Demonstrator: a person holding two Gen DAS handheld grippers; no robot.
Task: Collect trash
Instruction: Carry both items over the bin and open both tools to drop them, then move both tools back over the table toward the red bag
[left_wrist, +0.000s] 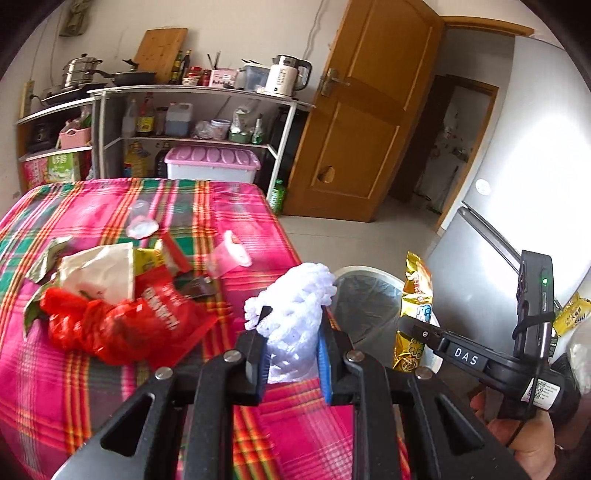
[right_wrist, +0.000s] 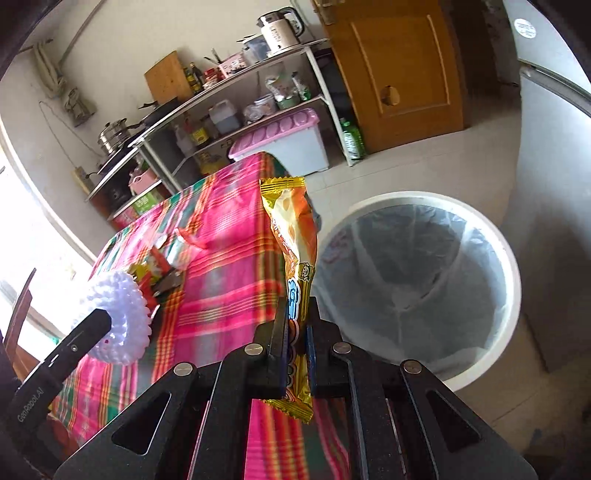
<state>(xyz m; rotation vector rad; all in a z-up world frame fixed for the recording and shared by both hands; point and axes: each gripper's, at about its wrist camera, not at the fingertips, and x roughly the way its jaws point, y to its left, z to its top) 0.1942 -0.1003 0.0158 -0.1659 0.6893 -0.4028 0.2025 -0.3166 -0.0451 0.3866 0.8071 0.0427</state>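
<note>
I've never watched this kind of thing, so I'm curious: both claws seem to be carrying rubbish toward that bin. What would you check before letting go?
1. Right gripper clamped on the gold snack wrapper: ok.
2. Left gripper clamped on the white foam net: ok.
3. White bin open, liner in place: ok.
4. Wrapper above the bin's mouth: not ok, it hangs beside the rim, over the table edge.
5. Foam net above the bin: not ok, it is over the plaid tablecloth.
6. Bin has room: ok, it looks empty.
</note>
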